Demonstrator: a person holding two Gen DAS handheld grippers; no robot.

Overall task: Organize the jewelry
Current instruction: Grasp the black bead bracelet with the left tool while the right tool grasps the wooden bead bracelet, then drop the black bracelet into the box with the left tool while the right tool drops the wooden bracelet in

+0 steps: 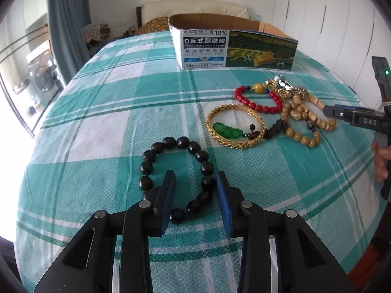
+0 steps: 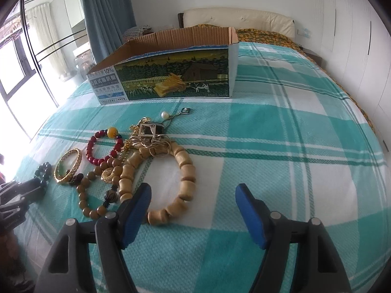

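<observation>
Item: black bead bracelet (image 1: 176, 178), lower centre of frame, flat on the bedspread (image 1: 97, 122). Our left gripper (image 1: 195, 178) straddles its right arc, jaws part-open, empty; right gripper (image 2: 193, 190) wide, empty.

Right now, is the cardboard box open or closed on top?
Open: the cardboard box has no lid, and its brown inner walls show. Whether anything lies inside cannot be told.
</observation>
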